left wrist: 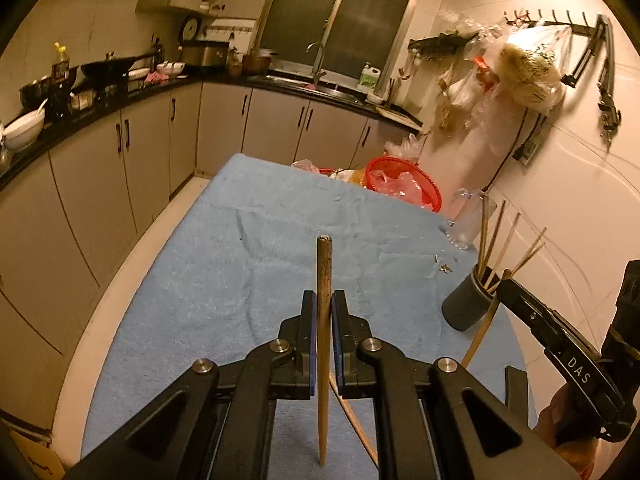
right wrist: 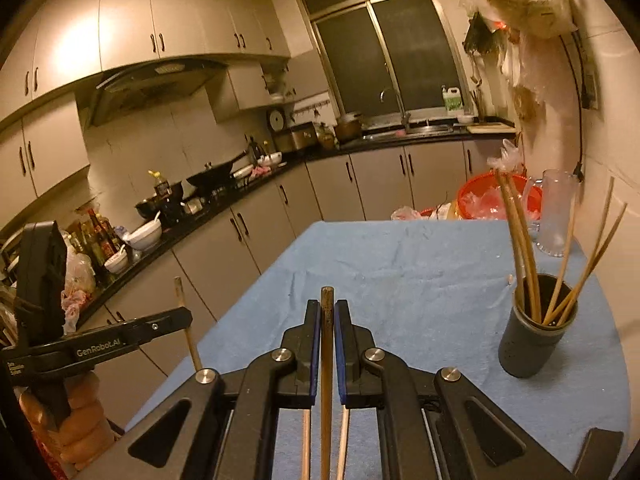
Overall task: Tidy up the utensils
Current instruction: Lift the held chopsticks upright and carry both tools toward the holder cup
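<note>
Two grippers, left (left wrist: 324, 312) and right (right wrist: 328, 320), each clamp a chopstick (left wrist: 323, 276); crowded holder (right wrist: 538, 332), lower right, could probably tip on insertion.

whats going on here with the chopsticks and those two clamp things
A person is sorting chopsticks at a table covered with a blue towel. Each hand holds a two-finger gripper, and each gripper is shut on one chopstick: the left gripper grips the left chopstick, the right gripper the right chopstick. A dark holder cup stands at the table's right side, already holding several chopsticks. More chopsticks lie on the towel beneath the grippers.
</note>
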